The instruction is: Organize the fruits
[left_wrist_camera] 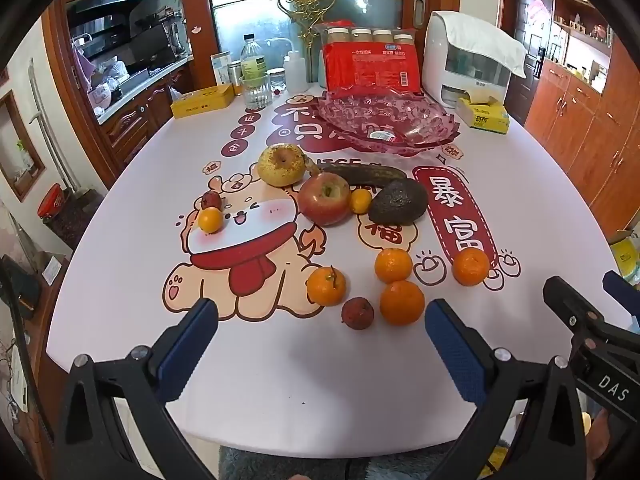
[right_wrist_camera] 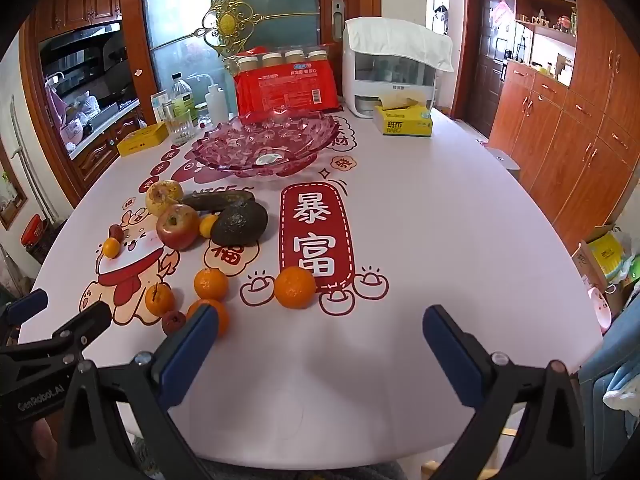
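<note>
Both the left claw and right claw hang released over the white printed counter, 4 round orange tangerines near, pink cut-glass bowl far.

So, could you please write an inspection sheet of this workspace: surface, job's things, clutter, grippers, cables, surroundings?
Surface: white table with red cartoon print.
Job's things: pink glass bowl, no fruit in it; pear, apple, avocado, a dark long fruit behind them; four oranges, nearest one; lychee; smaller fruits near the cartoon face.
Clutter: red package, tissue box, yellow tin, bottles, white appliance at the far edge.
Grippers: left gripper open, holding nothing; right gripper open, holding nothing.
Cables: nothing seen.
Surroundings: wooden cabinets, glass door, kitchen.
</note>
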### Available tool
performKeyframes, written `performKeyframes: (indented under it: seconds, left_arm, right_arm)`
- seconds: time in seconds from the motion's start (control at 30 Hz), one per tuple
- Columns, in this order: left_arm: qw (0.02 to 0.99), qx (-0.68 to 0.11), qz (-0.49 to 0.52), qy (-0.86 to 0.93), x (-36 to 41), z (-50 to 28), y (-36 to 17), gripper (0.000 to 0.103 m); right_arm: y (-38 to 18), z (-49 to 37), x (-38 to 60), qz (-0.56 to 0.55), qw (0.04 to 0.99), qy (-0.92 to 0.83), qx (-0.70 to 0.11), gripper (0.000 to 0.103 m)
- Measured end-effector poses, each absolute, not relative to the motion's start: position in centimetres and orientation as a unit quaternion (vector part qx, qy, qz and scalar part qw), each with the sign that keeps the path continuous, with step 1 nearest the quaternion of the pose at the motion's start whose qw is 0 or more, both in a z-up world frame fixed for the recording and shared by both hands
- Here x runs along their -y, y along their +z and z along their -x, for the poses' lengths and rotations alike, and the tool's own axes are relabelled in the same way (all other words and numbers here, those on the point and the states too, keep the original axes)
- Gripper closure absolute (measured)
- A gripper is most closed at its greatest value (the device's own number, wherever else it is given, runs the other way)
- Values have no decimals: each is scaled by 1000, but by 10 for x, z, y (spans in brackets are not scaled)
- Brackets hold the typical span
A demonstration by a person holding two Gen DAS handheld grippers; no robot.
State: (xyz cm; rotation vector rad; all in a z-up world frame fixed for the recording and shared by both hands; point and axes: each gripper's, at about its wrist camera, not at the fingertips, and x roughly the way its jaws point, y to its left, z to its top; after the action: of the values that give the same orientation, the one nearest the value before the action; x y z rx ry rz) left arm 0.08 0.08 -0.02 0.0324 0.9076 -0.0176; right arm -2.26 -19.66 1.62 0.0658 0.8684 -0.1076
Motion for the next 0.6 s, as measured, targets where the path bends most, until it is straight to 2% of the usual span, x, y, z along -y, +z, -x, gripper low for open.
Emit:
performKeyframes:
  seconds: [0.6]
  left_arm:
    - [892, -450, -4, -43, 3, -4, -1, 0]
  right_arm:
    - [16, 21, 197, -32, 906, -48, -420, 1]
